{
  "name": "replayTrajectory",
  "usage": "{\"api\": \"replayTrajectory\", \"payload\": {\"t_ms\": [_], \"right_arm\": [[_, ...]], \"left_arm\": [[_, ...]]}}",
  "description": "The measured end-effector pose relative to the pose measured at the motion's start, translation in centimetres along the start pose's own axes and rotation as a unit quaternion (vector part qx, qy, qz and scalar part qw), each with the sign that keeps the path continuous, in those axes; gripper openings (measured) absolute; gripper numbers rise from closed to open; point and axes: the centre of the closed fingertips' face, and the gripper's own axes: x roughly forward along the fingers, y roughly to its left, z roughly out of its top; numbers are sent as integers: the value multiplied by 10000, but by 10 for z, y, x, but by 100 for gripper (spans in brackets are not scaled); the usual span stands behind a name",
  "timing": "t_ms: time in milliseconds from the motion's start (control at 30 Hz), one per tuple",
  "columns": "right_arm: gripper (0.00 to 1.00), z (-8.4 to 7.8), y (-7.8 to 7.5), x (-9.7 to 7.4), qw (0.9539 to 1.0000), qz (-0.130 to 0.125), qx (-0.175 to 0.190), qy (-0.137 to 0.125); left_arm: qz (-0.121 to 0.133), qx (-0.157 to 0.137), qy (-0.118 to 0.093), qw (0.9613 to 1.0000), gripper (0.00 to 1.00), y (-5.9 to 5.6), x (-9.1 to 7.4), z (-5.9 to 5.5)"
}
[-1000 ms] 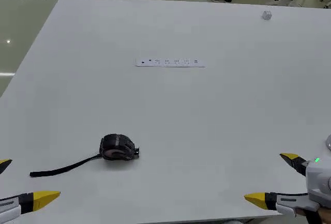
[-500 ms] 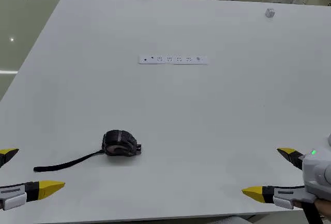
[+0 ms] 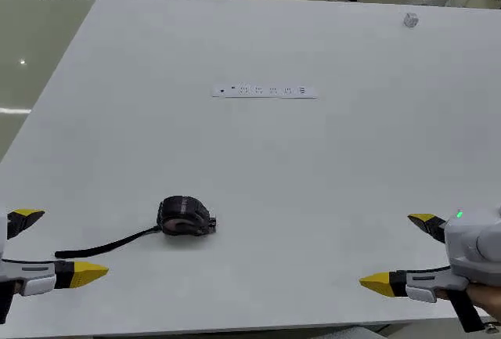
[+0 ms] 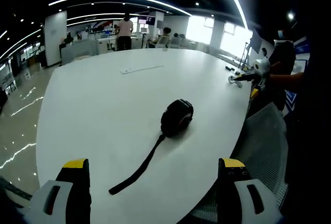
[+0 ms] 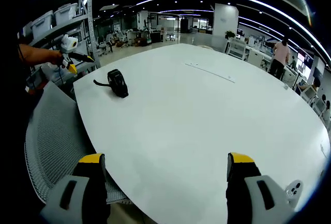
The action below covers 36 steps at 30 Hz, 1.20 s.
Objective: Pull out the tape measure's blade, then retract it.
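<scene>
A black tape measure [image 3: 184,217] lies on the white table [image 3: 258,159], its black wrist strap [image 3: 102,245] trailing to the left. It also lies ahead in the left gripper view as the tape measure [image 4: 177,117], and small at the left in the right gripper view as the tape measure [image 5: 117,83]. My left gripper [image 3: 56,247] stands open at the table's near left edge, a short way from the strap's end. My right gripper [image 3: 401,251] stands open at the near right edge, far from the tape measure. Nothing is between either pair of fingers. No blade shows outside the case.
A white power strip [image 3: 264,91] lies flat at the table's middle, beyond the tape measure. A small grey object [image 3: 410,19] sits at the far right corner. People and office furniture stand beyond the far edge.
Both grippers have edged inward and forward over the near table edge. The tape measure has stayed where it was; the small shift of the whole picture is the head camera's.
</scene>
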Motion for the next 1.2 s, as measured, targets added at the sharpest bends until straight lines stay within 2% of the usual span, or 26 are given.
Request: {"api": "replayTrajectory", "payload": {"t_ms": [133,200,633,733,933,1200], "right_arm": [[100,4,3,5,10000,81,-42,22],[100,6,4,7,9999,142,-69,32],[100,26,15,23,9987,398,-330,-14],[100,31,18,28,9982,466,-381,-33],[100,47,27,41,9964,650,-550,-50],[100,61,31,52,9946,782,-672,-93]], "left_arm": [[-205,169,19,9996,100,-6,2,9],[-314,349,-4,9989,100,-10,4,15],[-694,851,54,9939,100,-17,19,48],[-802,1016,102,9915,100,-21,25,55],[-1089,1517,262,9821,100,-29,37,65],[-1175,1748,372,9769,100,-28,47,79]]}}
